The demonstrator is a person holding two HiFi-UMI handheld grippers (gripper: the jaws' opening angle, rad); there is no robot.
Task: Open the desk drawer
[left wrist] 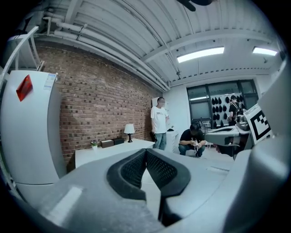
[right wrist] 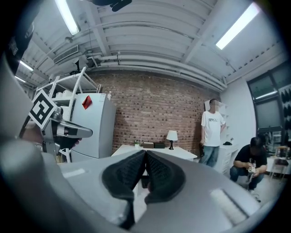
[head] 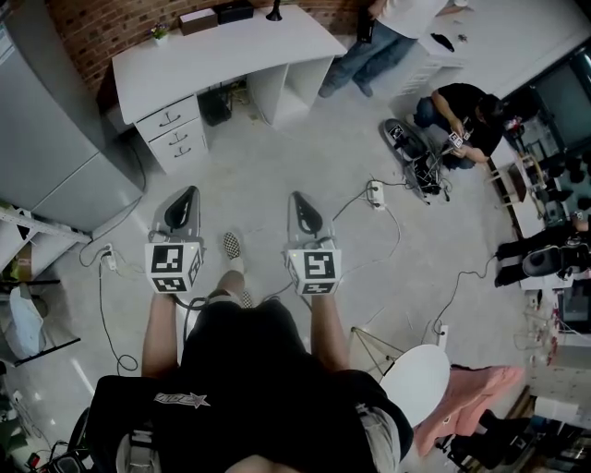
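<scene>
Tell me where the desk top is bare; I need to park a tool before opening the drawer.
The desk top is bare across its front and middle. Its back edge by the brick wall is crowded: plant, brown box, black box, lamp.

Closed and empty, left tool (head: 187, 196), right tool (head: 298, 200), near level

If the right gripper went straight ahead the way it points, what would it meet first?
Probably the white desk, near its middle; only bare floor lies between. The right gripper is shut and empty.
</scene>
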